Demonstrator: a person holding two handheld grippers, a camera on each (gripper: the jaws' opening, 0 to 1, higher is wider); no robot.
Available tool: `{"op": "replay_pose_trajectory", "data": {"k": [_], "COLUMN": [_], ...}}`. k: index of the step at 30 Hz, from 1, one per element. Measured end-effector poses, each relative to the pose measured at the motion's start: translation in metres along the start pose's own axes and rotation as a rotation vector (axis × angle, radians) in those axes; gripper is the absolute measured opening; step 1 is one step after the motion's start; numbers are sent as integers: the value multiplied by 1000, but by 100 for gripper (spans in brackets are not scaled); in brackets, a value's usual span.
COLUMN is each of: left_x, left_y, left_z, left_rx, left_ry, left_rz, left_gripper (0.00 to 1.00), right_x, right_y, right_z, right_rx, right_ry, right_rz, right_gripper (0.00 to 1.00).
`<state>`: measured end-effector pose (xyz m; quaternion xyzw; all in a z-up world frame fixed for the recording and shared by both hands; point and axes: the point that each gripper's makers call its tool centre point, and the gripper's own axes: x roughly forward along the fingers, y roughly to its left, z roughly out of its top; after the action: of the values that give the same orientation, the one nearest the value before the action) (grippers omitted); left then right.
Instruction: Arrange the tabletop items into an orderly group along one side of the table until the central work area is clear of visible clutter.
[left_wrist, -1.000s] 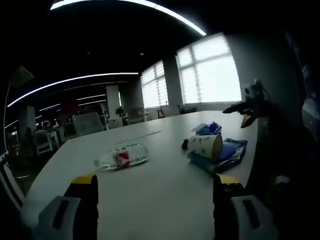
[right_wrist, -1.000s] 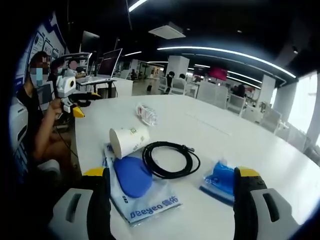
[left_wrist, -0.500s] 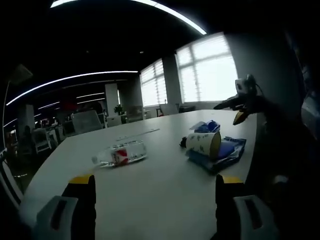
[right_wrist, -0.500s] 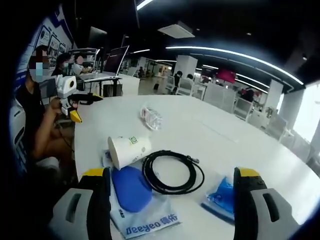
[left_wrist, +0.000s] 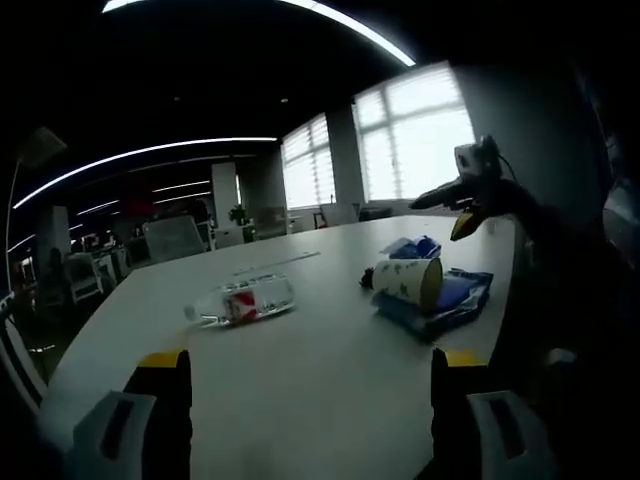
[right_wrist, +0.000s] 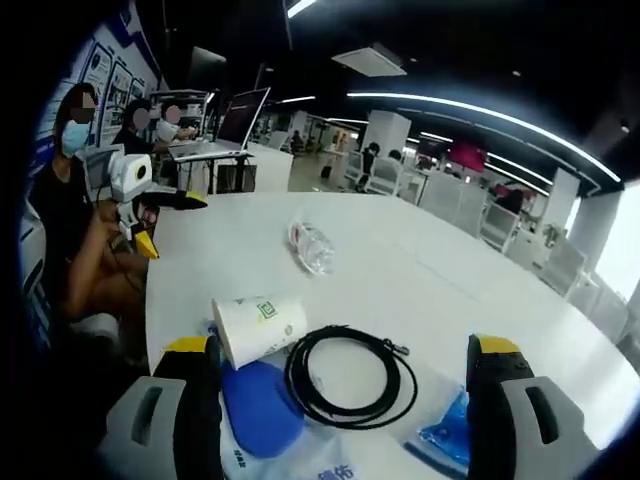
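Note:
A clear plastic bottle (left_wrist: 240, 300) with a red label lies on its side on the white table (left_wrist: 320, 370). A paper cup (left_wrist: 408, 280) lies tipped on a blue-and-white bag (left_wrist: 452, 300), with a small blue packet (left_wrist: 415, 247) behind it. My left gripper (left_wrist: 310, 385) is open above the near edge with nothing between its jaws. In the right gripper view the cup (right_wrist: 258, 325), a blue pad (right_wrist: 258, 405), a black cable coil (right_wrist: 350, 375) and the blue packet (right_wrist: 450, 432) lie just ahead of my open right gripper (right_wrist: 342, 400). The bottle (right_wrist: 312, 245) lies farther off.
The right gripper (left_wrist: 465, 190) hangs over the table's right side in the left gripper view. A person (right_wrist: 70, 230) at the table's left edge holds the left gripper (right_wrist: 140, 200). Desks, monitors and chairs stand beyond the table (right_wrist: 420, 280). Bright windows (left_wrist: 420, 140) line the far wall.
The right gripper has lifted a little, so the cup, cable and bag sit lower in its view. In the left gripper view the right gripper has risen and drifted left. Nothing was grasped.

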<state>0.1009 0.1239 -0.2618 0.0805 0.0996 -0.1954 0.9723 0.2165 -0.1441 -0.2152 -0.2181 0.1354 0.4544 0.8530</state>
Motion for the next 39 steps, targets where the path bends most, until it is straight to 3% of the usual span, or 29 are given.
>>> {"op": "replay_pose_trajectory", "data": {"k": [18, 39], "left_x": [-2, -3], "left_y": [1, -4], "left_z": [-1, -8], "left_rx": [4, -4], "left_ry": [13, 26], "left_rz": [7, 1], "left_gripper": [100, 100], "right_x": [22, 56], "right_y": [7, 22], "right_z": [19, 64], "right_rx": [-81, -153], "right_ry": [24, 2], "right_rz": [35, 113], "right_gripper": [100, 100]}}
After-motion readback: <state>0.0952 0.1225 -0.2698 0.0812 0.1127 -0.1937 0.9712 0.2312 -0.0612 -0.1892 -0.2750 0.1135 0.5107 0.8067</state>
